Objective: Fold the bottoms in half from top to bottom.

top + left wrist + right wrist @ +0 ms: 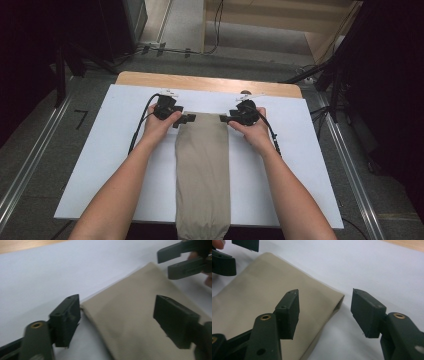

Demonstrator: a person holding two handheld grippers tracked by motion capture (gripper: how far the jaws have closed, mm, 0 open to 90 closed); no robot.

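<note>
Near edge: long beige folded woven cloth [202, 180] runs lengthwise down the white sheet-covered table [100, 165], its near end hanging over the front edge, its far end lying flat between the two hands.

Left gripper [184, 119] at the far-left corner, jaws parted, nothing gripped; the left gripper view has that corner between the pads. Right gripper [225, 119] mirrors it at the far-right corner, jaws likewise apart, empty.

Judgement: step is pinching both far corners. Do it well by sliding the lower pads under the hem, closing together, catching all layers, then lifting evenly so the fold stays square
</note>
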